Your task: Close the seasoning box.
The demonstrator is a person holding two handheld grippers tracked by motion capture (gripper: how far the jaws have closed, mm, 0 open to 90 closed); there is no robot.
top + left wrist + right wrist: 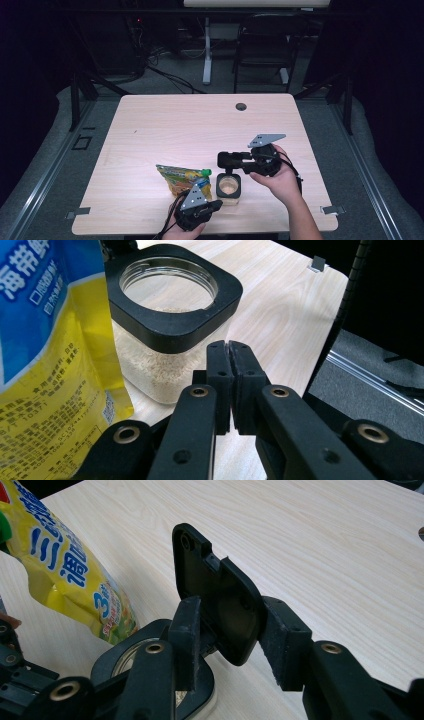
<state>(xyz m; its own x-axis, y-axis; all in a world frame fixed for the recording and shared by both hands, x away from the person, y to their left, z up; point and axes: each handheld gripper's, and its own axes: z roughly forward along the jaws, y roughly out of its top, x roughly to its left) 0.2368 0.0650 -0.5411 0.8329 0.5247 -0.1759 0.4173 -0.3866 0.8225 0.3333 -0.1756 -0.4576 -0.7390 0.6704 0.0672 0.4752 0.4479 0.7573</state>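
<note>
A clear jar (229,187) with a black square collar stands open near the table's front edge, with pale grains in its lower part (150,375). A yellow and blue bag (181,177) with a green cap lies just left of it (50,340). My right gripper (235,161) hovers above the jar, shut on the black lid (220,600), which stands on edge between its pads. My left gripper (230,347) is shut with nothing in it, low by the front edge (209,196), pointing at the jar's side between bag and jar.
The pale wooden table (200,125) has a round cable hole (241,106) at the back. A black chair (265,45) and a desk leg stand beyond it. Metal brackets sit at the front corners (327,210).
</note>
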